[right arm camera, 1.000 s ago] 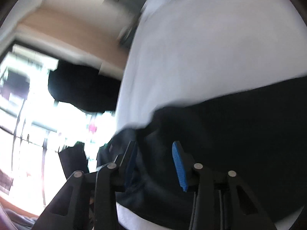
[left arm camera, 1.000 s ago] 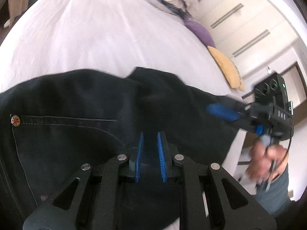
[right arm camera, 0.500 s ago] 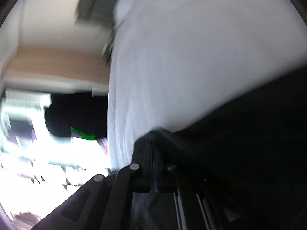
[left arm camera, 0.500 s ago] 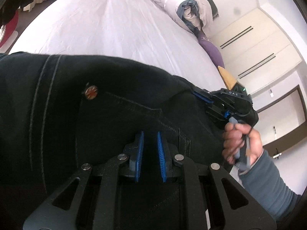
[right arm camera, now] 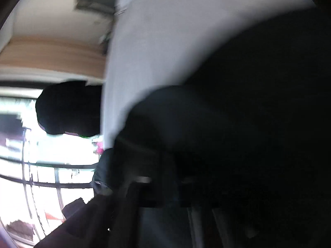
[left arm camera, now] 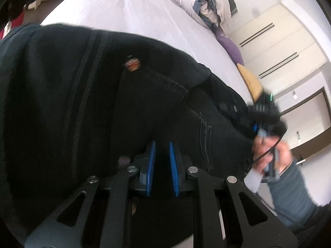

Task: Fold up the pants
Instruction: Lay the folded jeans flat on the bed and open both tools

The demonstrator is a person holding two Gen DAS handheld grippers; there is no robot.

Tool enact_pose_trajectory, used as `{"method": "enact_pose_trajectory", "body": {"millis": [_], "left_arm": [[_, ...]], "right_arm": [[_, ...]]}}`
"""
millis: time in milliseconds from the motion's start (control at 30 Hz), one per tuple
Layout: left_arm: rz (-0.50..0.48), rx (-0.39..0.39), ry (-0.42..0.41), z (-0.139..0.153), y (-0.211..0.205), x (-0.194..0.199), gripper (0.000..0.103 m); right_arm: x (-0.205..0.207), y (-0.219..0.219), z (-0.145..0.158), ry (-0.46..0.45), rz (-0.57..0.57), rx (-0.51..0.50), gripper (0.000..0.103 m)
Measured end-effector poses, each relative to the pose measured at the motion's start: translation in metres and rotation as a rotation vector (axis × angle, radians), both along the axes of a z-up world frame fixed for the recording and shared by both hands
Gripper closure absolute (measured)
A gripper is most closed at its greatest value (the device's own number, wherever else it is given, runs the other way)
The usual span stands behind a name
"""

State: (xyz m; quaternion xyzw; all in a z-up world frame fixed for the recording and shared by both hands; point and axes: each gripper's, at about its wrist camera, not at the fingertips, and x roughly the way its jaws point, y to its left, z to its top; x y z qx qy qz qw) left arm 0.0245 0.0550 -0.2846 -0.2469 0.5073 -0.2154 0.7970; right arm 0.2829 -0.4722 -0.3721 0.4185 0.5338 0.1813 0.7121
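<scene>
Black jeans (left arm camera: pixel 86 107) with a copper rivet (left arm camera: pixel 131 65) fill the left wrist view, lying on a white bed (left arm camera: pixel 128 14). My left gripper (left arm camera: pixel 162 153) has its blue pads close together with a narrow gap, down on the denim near the waist; whether cloth lies between them is unclear. My right gripper (left arm camera: pixel 256 115) shows at the right edge of the jeans, held by a hand, and looks clamped on the cloth. In the blurred right wrist view the black jeans (right arm camera: pixel 238 124) cover the fingers.
A rolled white duvet (left arm camera: pixel 206 2), a purple pillow (left arm camera: pixel 230 47) and a yellow pillow (left arm camera: pixel 251 83) lie along the bed's far side. Cream wardrobe doors (left arm camera: pixel 275 39) stand behind. A bright window (right arm camera: pixel 31 155) and the bed's edge show in the right wrist view.
The right gripper closed on the jeans' edge and pulled the cloth toward the camera. The jeans now spread wider under the left gripper, and the rivet shifted right and upward.
</scene>
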Motion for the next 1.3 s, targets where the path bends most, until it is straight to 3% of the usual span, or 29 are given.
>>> {"method": "enact_pose_trajectory", "body": {"millis": [67, 167, 267, 300, 333, 433, 467, 500, 567, 633, 767, 867, 967, 1033, 1100, 1133, 1167, 1267, 1300], "left_arm": [[-0.006, 0.046, -0.002, 0.006, -0.004, -0.001, 0.088], [-0.04, 0.188, -0.04, 0.037, -0.024, 0.001, 0.088], [-0.08, 0.204, -0.12, 0.067, -0.058, 0.018, 0.088], [-0.099, 0.197, -0.146, 0.074, -0.075, 0.028, 0.088], [-0.137, 0.179, -0.168, 0.078, -0.094, 0.038, 0.088], [-0.265, 0.179, -0.169, 0.063, -0.15, 0.058, 0.088], [-0.293, 0.201, -0.142, 0.052, -0.162, 0.06, 0.088], [-0.333, 0.231, -0.098, 0.035, -0.175, 0.059, 0.088], [-0.378, 0.273, -0.039, 0.007, -0.184, 0.049, 0.088], [-0.378, 0.266, -0.074, 0.005, -0.179, 0.033, 0.089], [-0.385, 0.234, -0.086, 0.003, -0.17, 0.019, 0.089], [-0.374, 0.207, -0.072, 0.004, -0.17, 0.025, 0.089], [-0.39, 0.229, -0.073, 0.006, -0.162, 0.019, 0.089], [-0.41, 0.25, -0.076, 0.014, -0.171, 0.008, 0.088], [-0.442, 0.242, -0.088, 0.031, -0.181, 0.011, 0.088], [-0.452, 0.239, -0.118, 0.039, -0.188, 0.019, 0.088], [-0.449, 0.239, -0.163, 0.05, -0.196, 0.032, 0.088], [-0.408, 0.195, -0.292, 0.072, -0.233, 0.102, 0.088], [-0.401, 0.188, -0.289, 0.072, -0.244, 0.123, 0.088]], "right_arm": [[-0.033, -0.033, 0.001, -0.029, -0.061, -0.018, 0.103], [-0.083, -0.08, 0.014, -0.025, -0.139, -0.132, 0.103], [-0.104, -0.082, 0.038, 0.008, -0.118, -0.28, 0.103], [-0.108, -0.077, 0.052, 0.027, -0.113, -0.347, 0.1], [-0.109, -0.069, 0.062, 0.012, -0.097, -0.389, 0.089], [-0.096, -0.027, 0.092, -0.168, 0.021, -0.332, 0.061], [-0.092, -0.012, 0.093, -0.192, 0.066, -0.335, 0.059], [-0.087, 0.005, 0.089, -0.194, 0.125, -0.363, 0.059], [-0.091, 0.028, 0.057, -0.107, 0.217, -0.466, 0.064], [-0.1, 0.031, 0.057, -0.166, 0.242, -0.545, 0.069], [-0.141, 0.036, 0.065, -0.261, 0.33, -0.703, 0.069], [-0.161, 0.025, 0.07, -0.276, 0.347, -0.739, 0.07], [-0.159, -0.005, 0.084, -0.219, 0.32, -0.754, 0.07], [-0.143, -0.007, 0.101, -0.238, 0.217, -0.733, 0.069], [-0.129, -0.023, 0.119, -0.287, 0.141, -0.697, 0.062], [-0.117, -0.027, 0.122, -0.307, 0.117, -0.721, 0.052], [-0.107, -0.029, 0.122, -0.318, 0.108, -0.749, 0.049], [-0.077, -0.042, 0.108, -0.307, 0.092, -0.788, 0.05], [-0.064, -0.046, 0.096, -0.283, 0.089, -0.819, 0.052]]}}
